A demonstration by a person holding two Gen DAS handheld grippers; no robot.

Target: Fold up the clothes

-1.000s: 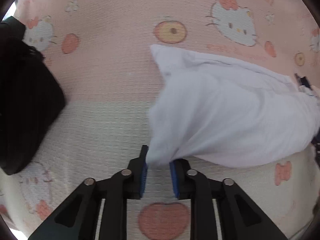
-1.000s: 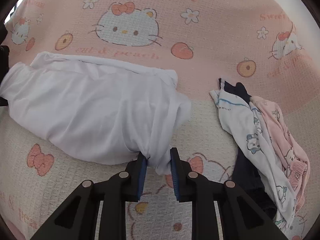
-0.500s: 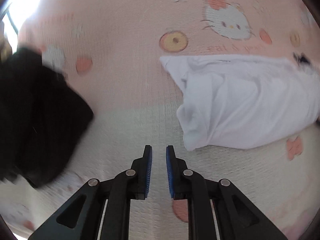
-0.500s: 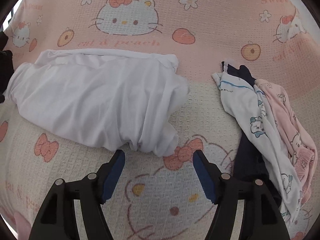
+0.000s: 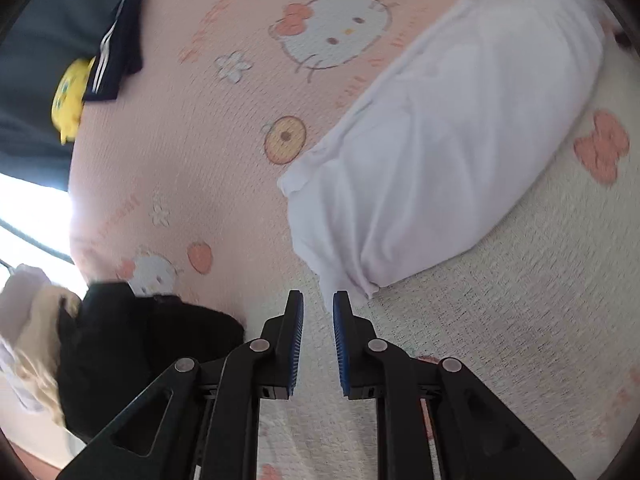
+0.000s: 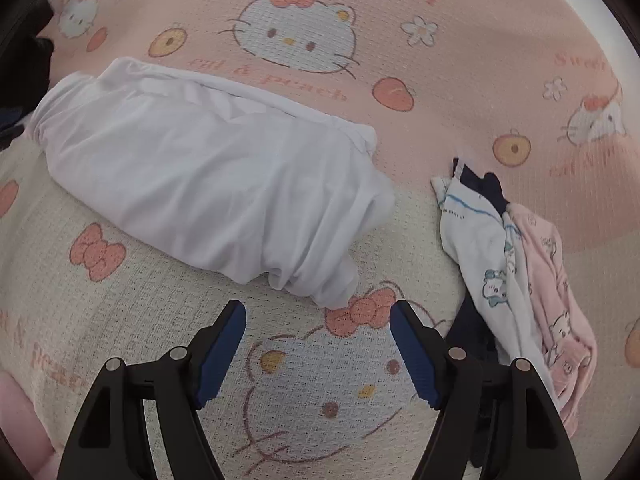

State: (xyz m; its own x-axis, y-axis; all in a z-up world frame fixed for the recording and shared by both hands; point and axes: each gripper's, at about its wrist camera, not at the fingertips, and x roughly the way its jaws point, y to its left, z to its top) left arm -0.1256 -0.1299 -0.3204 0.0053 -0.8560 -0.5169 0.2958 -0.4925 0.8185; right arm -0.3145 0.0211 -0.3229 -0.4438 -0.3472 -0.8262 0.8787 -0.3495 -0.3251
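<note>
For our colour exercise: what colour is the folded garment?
White, plain, the folded garment shows best in the right wrist view.

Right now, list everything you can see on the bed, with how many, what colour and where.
Blanket: one, pink and cream with cat print, under everything.
Folded white garment: one, white, middle of the blanket.
Unfolded clothes pile: one heap, white, pink and navy, right of the white garment.
Black garment: one, black, left of the left gripper.
Dark striped garment: one, navy with white stripes, far left edge.
Yellow item: one, beside it, unclear.
Left gripper: nearly shut, empty.
Right gripper: has just been opening, empty.
</note>
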